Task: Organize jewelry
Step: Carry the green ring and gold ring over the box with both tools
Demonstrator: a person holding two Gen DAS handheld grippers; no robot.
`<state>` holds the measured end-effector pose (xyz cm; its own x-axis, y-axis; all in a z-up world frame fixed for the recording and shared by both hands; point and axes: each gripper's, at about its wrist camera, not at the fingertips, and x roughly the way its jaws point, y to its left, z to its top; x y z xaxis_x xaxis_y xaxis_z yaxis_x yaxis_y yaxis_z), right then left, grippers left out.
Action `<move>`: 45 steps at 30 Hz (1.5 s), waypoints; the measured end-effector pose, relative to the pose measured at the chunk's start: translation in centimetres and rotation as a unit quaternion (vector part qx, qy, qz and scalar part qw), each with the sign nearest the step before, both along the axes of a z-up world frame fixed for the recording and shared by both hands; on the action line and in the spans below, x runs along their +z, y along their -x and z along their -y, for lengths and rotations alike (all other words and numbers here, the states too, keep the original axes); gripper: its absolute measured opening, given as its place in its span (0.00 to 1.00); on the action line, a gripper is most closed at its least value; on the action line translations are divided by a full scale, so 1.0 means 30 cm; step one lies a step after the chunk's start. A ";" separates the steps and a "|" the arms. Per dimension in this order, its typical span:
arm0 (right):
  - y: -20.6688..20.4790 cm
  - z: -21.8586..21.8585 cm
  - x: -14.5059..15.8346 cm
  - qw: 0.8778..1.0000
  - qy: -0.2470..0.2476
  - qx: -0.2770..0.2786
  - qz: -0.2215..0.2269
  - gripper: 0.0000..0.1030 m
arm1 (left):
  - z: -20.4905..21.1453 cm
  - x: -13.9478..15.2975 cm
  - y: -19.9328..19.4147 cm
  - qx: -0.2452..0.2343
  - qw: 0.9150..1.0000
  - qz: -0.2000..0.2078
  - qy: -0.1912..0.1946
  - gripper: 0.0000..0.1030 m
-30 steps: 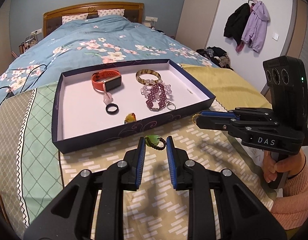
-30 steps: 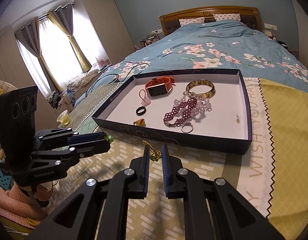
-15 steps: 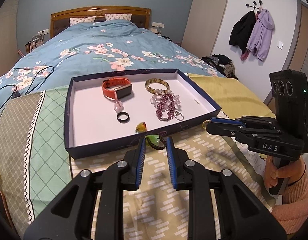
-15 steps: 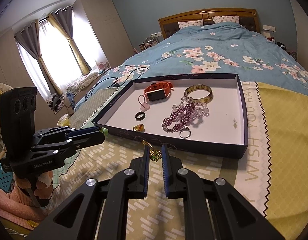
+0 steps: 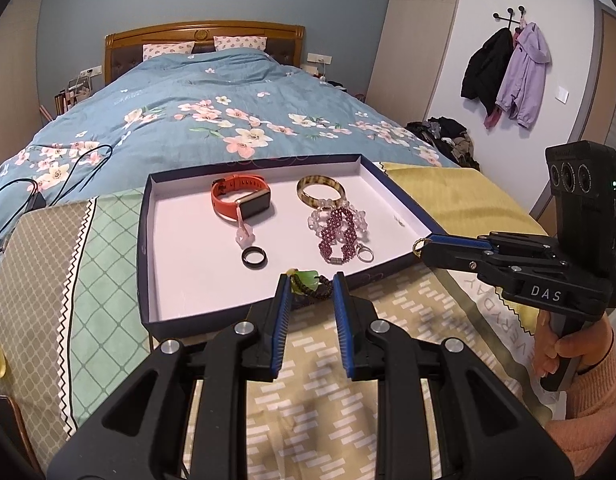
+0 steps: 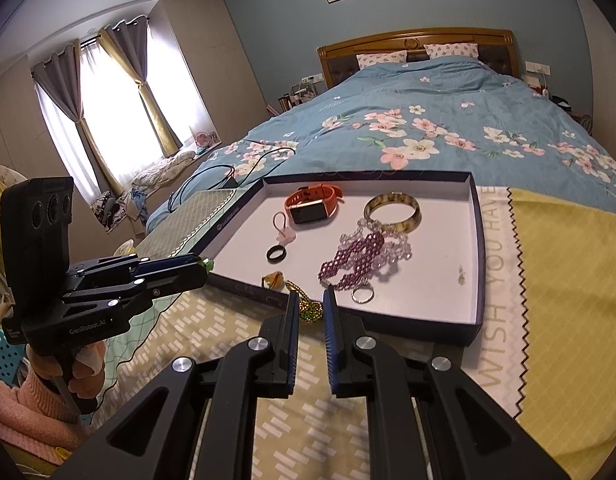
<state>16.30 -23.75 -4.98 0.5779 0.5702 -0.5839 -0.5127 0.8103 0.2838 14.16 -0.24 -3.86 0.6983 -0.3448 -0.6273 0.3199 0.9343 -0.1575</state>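
A dark blue tray (image 5: 144, 240) with a white floor lies on the cloth at the foot of the bed. In it are an orange smartwatch (image 5: 240, 196), an amber bangle (image 5: 320, 196), purple beads (image 5: 340, 236), a black ring (image 5: 254, 258) and a silver ring (image 5: 364, 256). My left gripper (image 5: 311, 286) is shut on a green pendant (image 5: 305, 280) with a dark braided cord, right at the tray's near wall. In the right wrist view my right gripper (image 6: 311, 300) is shut on a gold chain (image 6: 310, 310), also at the tray's (image 6: 479, 240) near wall.
A small amber ring (image 6: 272, 280) and a tiny earring (image 6: 462, 274) also lie in the tray. A yellow and patterned cloth (image 5: 460, 200) covers the bed's end under it. Black cables (image 5: 47, 184) trail over the floral duvet to the left. Coats (image 5: 508, 76) hang on the right wall.
Both grippers have edged forward and tilted up slightly. The held pendant and chain, earlier seen over the cloth, now overlap the tray's near wall. Both grips are unchanged.
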 end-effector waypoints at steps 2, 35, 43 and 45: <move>-0.009 0.001 0.004 1.000 0.001 -0.001 0.002 0.10 | -0.002 0.005 -0.008 0.003 1.000 0.002 0.000 0.21; -0.166 -0.030 -0.016 1.000 0.017 -0.009 -0.009 0.10 | 0.008 -0.018 -0.156 0.021 1.000 -0.008 -0.017 0.21; -0.187 -0.037 -0.029 1.000 0.022 -0.008 -0.016 0.10 | 0.008 -0.035 -0.176 0.027 0.999 -0.016 -0.018 0.21; -0.189 -0.038 -0.030 1.000 0.022 -0.008 -0.017 0.10 | 0.009 -0.036 -0.178 0.028 0.999 -0.016 -0.018 0.21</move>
